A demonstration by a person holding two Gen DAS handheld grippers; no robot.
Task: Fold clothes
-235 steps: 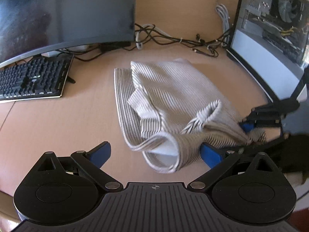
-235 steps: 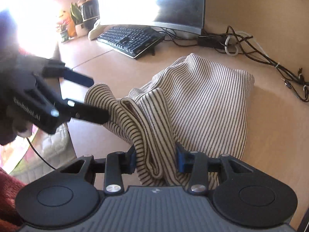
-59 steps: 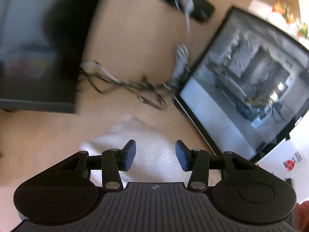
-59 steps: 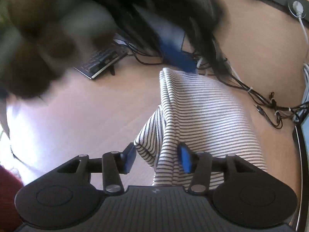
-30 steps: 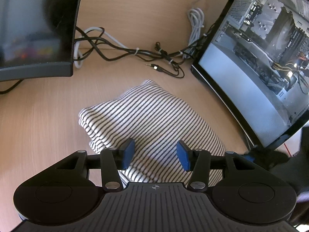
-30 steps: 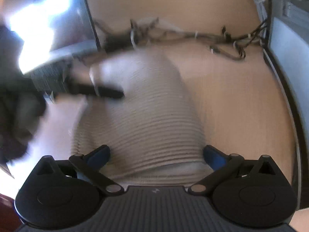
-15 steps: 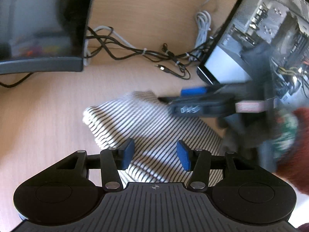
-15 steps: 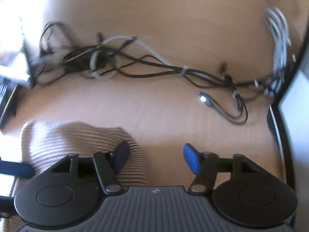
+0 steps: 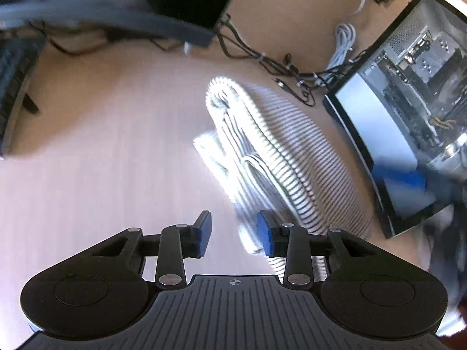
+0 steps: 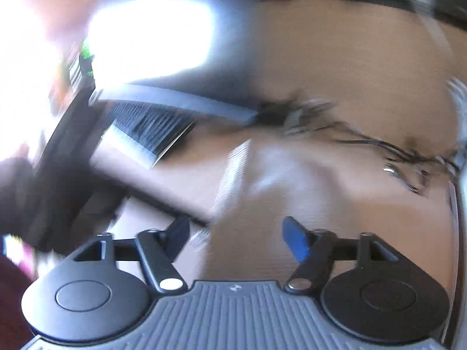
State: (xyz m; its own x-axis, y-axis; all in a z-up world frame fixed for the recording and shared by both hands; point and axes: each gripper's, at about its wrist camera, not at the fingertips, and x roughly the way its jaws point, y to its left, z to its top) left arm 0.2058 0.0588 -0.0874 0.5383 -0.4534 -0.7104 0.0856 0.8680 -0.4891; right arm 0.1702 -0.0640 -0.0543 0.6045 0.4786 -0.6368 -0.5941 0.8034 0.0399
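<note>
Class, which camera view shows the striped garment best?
The left wrist view: the striped garment lies folded on the desk, its stripes and layered edge readable. The right wrist view shows only a pale, motion-blurred mass.

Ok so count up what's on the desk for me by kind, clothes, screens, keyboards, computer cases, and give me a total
Clothes: 1, the striped garment, folded
Screens: 1, the monitor
Keyboards: 1, the keyboard
Computer cases: 1, the glass-sided computer case
Cables: a tangle of cables, too knotted to count singly
Total: 4, cables aside
</note>
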